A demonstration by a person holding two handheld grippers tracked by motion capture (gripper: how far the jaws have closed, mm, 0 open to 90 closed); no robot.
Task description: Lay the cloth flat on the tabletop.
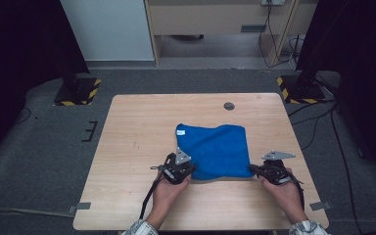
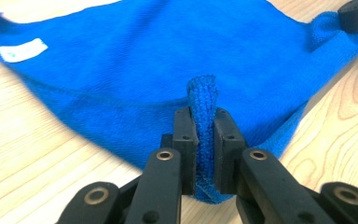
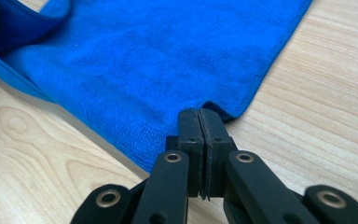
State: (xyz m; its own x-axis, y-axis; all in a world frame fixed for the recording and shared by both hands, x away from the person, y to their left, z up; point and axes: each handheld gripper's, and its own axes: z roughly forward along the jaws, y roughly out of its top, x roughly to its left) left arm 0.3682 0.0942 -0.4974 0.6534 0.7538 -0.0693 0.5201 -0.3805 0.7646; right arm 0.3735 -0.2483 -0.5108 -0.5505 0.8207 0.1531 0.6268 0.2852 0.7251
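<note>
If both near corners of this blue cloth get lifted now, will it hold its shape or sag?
The blue cloth will probably sag: it bunches into a fold between the left tongs, so it looks floppy. Its looped pile suggests it should not slip easily from the right tongs. It seems thin, hence likely light.

Blue cloth [image 1: 215, 149] on wooden table [image 1: 137, 127]

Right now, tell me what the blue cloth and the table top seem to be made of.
Blue cloth: soft, matte, looped pile that bunches between the left gripper's fingers; probably microfibre towelling, with a sewn white tag.
Table top: pale wood grain with knots, smooth and slightly shiny; whether solid wood or a printed laminate, I cannot tell.
</note>
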